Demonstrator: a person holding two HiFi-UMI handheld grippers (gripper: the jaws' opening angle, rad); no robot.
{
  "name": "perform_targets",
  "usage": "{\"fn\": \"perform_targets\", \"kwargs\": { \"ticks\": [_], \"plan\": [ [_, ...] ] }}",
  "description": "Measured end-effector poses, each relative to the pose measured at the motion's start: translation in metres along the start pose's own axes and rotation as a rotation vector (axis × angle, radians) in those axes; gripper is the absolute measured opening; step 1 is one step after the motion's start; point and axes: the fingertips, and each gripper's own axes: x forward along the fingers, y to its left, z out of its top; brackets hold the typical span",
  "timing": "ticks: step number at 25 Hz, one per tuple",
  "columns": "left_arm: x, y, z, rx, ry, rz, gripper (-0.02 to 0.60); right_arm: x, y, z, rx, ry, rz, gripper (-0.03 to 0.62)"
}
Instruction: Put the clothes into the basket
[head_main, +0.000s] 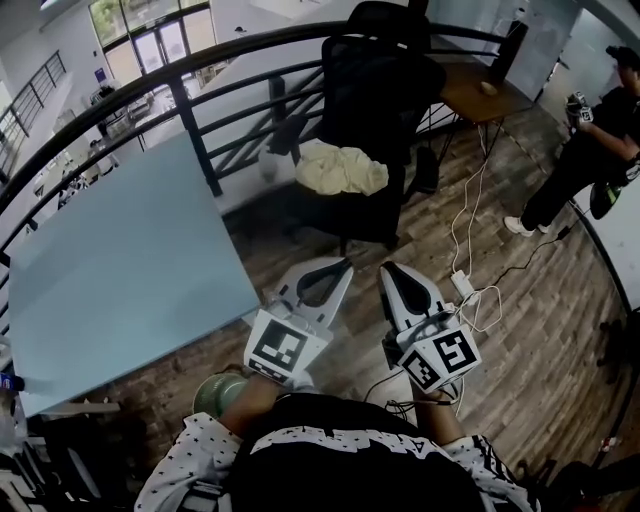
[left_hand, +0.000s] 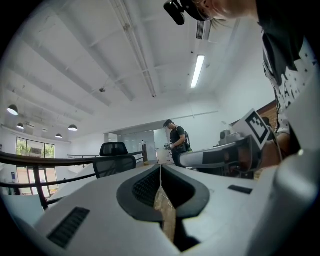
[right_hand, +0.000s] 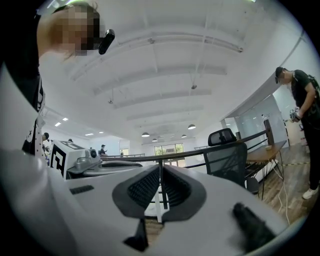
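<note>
Closest to me, the person holds two tongs out level and side by side over the plank floor (head_main: 300, 235): the left tongs (head_main: 343, 263) have both jaws pressed together with nothing between them, and the right tongs (head_main: 390, 268) are closed just the same and hold nothing. Just to the right of them a tangle of white cables (head_main: 470, 290) lies on the boards. To the left stands one pale blue desk (head_main: 120, 260), its top bare where I can see it. Past the tongs is one black office chair (head_main: 375, 80), and on its seat lies the one piece of clothing I can count, a crumpled cream garment (head_main: 342, 168), well apart from both tongs. Behind the chair and the desk one dark railing (head_main: 200, 140) curves round. Farther right stands a second, brown wooden desk (head_main: 480, 95), and beyond it, at the far right, one person in black (head_main: 590, 150) stands on the boards
</note>
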Motion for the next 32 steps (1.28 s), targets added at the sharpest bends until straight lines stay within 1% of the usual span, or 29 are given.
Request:
{"fn": "perform_targets", "kwargs": {
  "ticks": [4,8,16,19,26,32],
  "plan": [
    [-0.002,0.025,-0.009,-0.022,0.000,-0.011,0.018,0.020,0.003,-0.008,0.002,0.005,-0.026,0.034],
    [-0.004,0.041,-0.016,-0.034,-0.003,-0.045,0.018,0.035,0.007,-0.015,0.002,0.022,-0.061,0.034],
    [-0.002,0.045,-0.023,-0.047,-0.019,-0.084,0.018,0.039,0.006,-0.015,-0.020,0.044,-0.086,0.034],
    [-0.002,0.051,-0.028,-0.046,-0.007,-0.073,0.018,0.048,0.006,-0.017,-0.019,0.049,-0.066,0.034],
    [0.007,0.081,-0.027,-0.028,0.017,-0.006,0.020,0.081,-0.005,-0.012,-0.009,0.031,0.003,0.034],
    [0.030,0.094,-0.022,0.003,0.025,0.004,0.020,0.098,-0.029,-0.005,-0.001,0.012,0.021,0.034]
  ]
}}
